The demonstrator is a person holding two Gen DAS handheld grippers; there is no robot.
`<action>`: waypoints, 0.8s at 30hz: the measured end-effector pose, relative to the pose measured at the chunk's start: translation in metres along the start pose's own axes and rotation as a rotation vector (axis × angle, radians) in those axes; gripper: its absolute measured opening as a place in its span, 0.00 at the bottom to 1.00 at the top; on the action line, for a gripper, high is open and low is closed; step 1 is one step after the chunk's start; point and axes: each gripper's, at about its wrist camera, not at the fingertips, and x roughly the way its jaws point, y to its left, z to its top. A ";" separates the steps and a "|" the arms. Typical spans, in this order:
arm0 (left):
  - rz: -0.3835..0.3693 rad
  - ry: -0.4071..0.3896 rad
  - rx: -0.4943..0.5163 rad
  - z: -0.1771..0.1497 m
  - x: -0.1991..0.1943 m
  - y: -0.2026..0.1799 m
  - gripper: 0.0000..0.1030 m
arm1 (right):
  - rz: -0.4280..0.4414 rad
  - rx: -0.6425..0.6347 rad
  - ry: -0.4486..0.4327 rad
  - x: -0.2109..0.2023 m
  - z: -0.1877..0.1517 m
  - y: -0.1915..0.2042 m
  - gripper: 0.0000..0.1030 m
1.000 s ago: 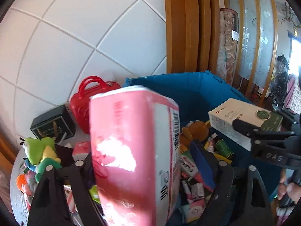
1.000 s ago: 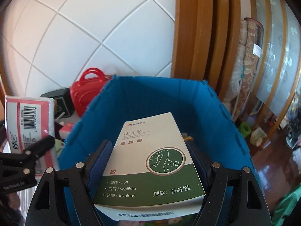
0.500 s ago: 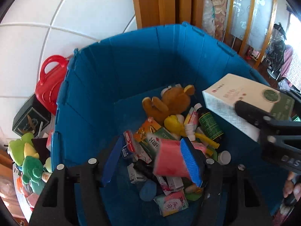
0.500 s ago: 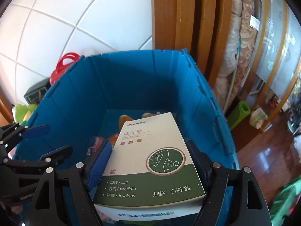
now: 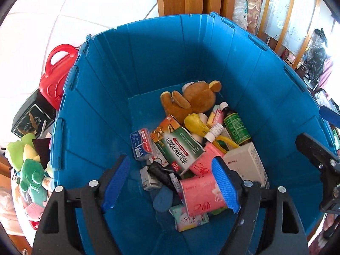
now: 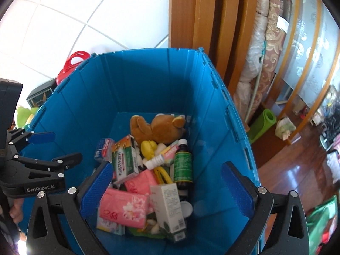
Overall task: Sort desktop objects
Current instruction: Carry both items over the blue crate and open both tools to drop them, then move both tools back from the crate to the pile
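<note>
Desktop objects lie heaped in the bottom of a deep blue bin: a brown plush bear at the far end, a dark medicine bottle beside a yellow toy, a green-and-red box, pink tissue packs and a white box nearest the cameras. Both tongs hang over the bin, spread apart and gripping nothing: the left tongs above the pink packs, the right tongs above the white box. Outside the bin's left wall stand a red toy case, a black box and green plush toys. Wooden door frames rise behind.
</note>
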 end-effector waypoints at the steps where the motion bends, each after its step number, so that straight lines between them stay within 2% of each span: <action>1: -0.010 -0.002 0.002 -0.003 -0.002 0.000 0.77 | 0.007 -0.003 -0.003 -0.001 -0.001 0.001 1.00; 3: -0.038 -0.008 0.009 -0.007 -0.010 0.001 0.77 | 0.030 -0.003 -0.014 -0.004 -0.005 0.004 1.00; 6: -0.036 -0.048 0.003 -0.014 -0.026 0.010 0.77 | 0.073 -0.005 -0.032 -0.008 -0.008 0.012 1.00; 11: -0.017 -0.161 -0.050 -0.028 -0.070 0.044 0.77 | 0.127 -0.030 -0.075 -0.024 -0.008 0.038 1.00; 17: 0.048 -0.286 -0.172 -0.059 -0.124 0.116 0.77 | 0.235 -0.109 -0.150 -0.047 -0.005 0.092 1.00; 24: 0.171 -0.332 -0.321 -0.128 -0.156 0.225 0.79 | 0.365 -0.230 -0.209 -0.073 -0.014 0.194 1.00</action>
